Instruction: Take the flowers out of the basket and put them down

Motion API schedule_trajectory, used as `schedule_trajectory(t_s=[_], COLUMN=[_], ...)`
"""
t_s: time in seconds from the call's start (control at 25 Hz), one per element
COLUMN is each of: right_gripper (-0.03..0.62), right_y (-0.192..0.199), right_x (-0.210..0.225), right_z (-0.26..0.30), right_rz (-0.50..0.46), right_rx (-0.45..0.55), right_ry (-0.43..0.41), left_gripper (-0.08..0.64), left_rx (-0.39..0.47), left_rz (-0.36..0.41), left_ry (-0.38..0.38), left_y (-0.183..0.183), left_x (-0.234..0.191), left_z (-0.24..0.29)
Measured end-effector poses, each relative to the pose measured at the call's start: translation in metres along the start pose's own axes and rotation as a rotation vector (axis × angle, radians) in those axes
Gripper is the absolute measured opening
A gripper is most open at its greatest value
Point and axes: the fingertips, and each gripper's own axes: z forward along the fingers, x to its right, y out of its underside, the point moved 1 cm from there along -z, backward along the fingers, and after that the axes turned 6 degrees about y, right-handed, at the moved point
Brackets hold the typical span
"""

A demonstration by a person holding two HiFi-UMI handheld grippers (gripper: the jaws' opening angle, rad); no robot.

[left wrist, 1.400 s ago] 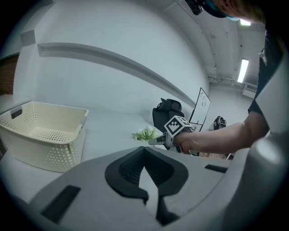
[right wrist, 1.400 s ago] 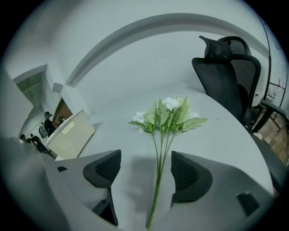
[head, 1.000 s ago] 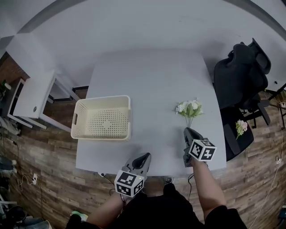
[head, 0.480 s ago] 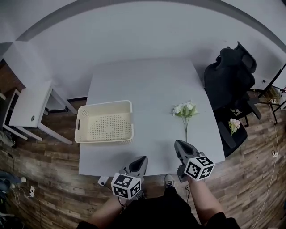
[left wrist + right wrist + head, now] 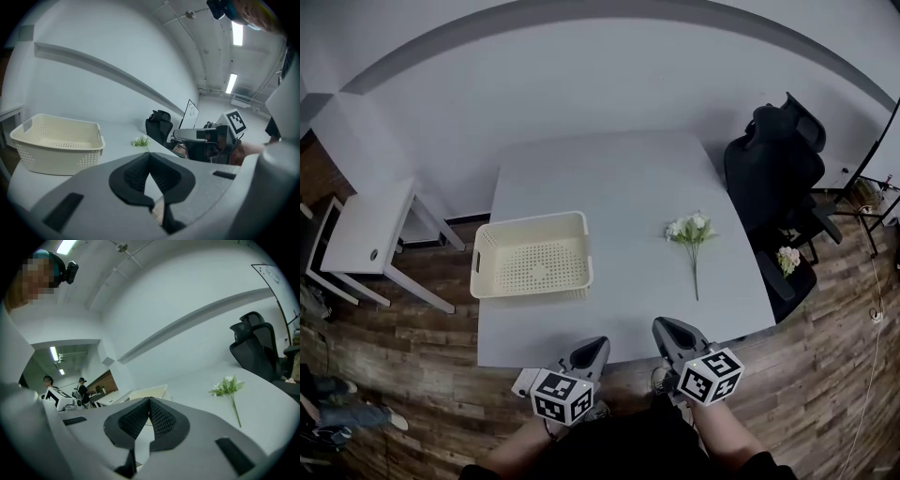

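Note:
A bunch of white flowers (image 5: 691, 229) with a long green stem lies on the grey table (image 5: 619, 187), right of the middle. The cream perforated basket (image 5: 534, 255) stands at the table's left front with nothing in it. Both grippers hang just off the table's near edge, apart from flowers and basket. My left gripper (image 5: 600, 343) is shut and holds nothing. My right gripper (image 5: 661, 324) is also shut and holds nothing. The left gripper view shows its shut tips (image 5: 150, 155), the basket (image 5: 61, 145) and the flowers (image 5: 140, 141). Past the shut tips (image 5: 149, 400), the right gripper view shows the flowers (image 5: 227, 386).
A black office chair (image 5: 773, 159) stands at the table's right side, with a second small bunch of flowers (image 5: 787, 257) on its seat. A white side table (image 5: 370, 230) stands to the left. The floor is wood planks. Two people stand far off (image 5: 82, 387).
My right gripper has drawn back from the stem's end toward the person, and the flowers stay lying on the table. The left gripper has also pulled back a little.

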Motion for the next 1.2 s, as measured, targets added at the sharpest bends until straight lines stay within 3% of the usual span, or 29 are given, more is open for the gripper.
schedule_trajectory(t_s=[0.56,1.2], right_gripper=[0.021,0.021], right_y=[0.045,0.05], right_x=[-0.067,-0.072], right_z=[-0.022,-0.029], right_rz=[-0.004,-0.02], right_rx=[-0.024,-0.033], right_ry=[-0.019,-0.012], left_gripper=[0.006,0.006], left_rx=[0.018,0.029], left_rz=[0.007,0.009], left_ry=[-0.004,0.002], left_y=[0.009,0.01], left_x=[0.003,0.009], left_z=[-0.049,-0.051])
